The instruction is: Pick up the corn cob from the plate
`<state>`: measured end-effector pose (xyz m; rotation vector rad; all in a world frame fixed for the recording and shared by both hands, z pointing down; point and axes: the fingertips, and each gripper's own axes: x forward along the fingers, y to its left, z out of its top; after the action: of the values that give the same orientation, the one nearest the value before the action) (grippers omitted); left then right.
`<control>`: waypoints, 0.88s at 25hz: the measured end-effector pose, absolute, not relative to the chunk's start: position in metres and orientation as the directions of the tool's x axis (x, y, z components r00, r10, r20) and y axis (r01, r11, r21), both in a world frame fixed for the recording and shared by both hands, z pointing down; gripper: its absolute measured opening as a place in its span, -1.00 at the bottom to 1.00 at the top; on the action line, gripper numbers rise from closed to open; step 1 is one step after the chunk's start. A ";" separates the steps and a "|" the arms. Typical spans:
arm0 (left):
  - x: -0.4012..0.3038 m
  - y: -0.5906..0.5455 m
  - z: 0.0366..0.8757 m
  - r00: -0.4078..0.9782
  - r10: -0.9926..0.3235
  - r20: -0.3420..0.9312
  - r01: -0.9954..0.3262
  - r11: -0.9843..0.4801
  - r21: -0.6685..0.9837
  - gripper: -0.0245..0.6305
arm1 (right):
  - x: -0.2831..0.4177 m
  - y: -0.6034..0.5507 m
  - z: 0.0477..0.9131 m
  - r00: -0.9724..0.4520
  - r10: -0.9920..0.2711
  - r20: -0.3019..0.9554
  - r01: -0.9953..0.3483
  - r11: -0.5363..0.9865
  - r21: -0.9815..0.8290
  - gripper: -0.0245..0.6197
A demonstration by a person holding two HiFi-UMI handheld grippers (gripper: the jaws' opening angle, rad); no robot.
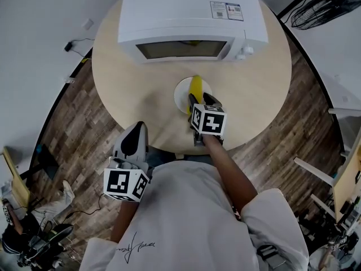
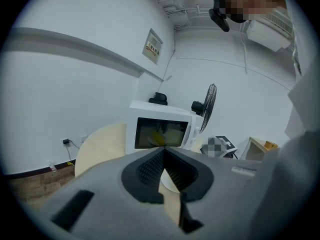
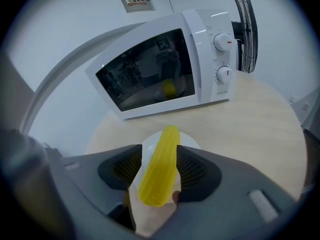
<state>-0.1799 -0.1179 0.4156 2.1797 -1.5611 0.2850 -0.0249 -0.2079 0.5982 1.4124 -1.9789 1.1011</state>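
Observation:
A yellow corn cob [image 1: 196, 86] lies on a small white plate [image 1: 181, 95] in the middle of the round table, in front of the microwave. My right gripper [image 1: 202, 100] hangs right over the plate. In the right gripper view the corn cob [image 3: 161, 169] lies lengthwise between the jaws of the right gripper [image 3: 160, 156]; the right pad is at its side, and a strip of plate [image 3: 190, 141] shows between the left pad and the cob. My left gripper [image 1: 138, 127] is held back at the table's near edge, jaws together and empty, also visible as the left gripper [image 2: 163, 154].
A white microwave [image 1: 192, 16] with its door shut stands at the back of the round wooden table [image 1: 130, 78]. A floor fan [image 1: 324, 7] stands beyond the table on the right. The person's body fills the lower part of the head view.

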 end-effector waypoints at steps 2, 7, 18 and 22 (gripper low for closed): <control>-0.181 -0.118 0.416 0.338 -0.845 0.415 -0.937 -0.262 0.230 -0.93 | -0.027 -0.209 0.603 -0.355 -0.544 0.760 -0.933 0.150 -0.328 -0.18; -0.183 -0.120 0.417 0.333 -0.845 0.418 -0.939 -0.255 0.232 -0.93 | -0.030 -0.213 0.617 -0.329 -0.530 0.782 -0.943 0.145 -0.299 -0.09; -0.187 -0.126 0.422 0.330 -0.839 0.433 -0.939 -0.244 0.242 -0.93 | -0.035 -0.218 0.640 -0.257 -0.503 0.825 -0.966 0.119 -0.228 0.01; -0.188 -0.130 0.425 0.336 -0.832 0.441 -0.937 -0.248 0.246 -0.93 | -0.033 -0.219 0.648 -0.222 -0.488 0.844 -0.975 0.108 -0.194 0.01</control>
<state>-0.1885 -0.1303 0.4249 2.1436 -1.5502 0.3022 -0.0332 -0.2191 0.6480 1.4279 -1.7854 1.0355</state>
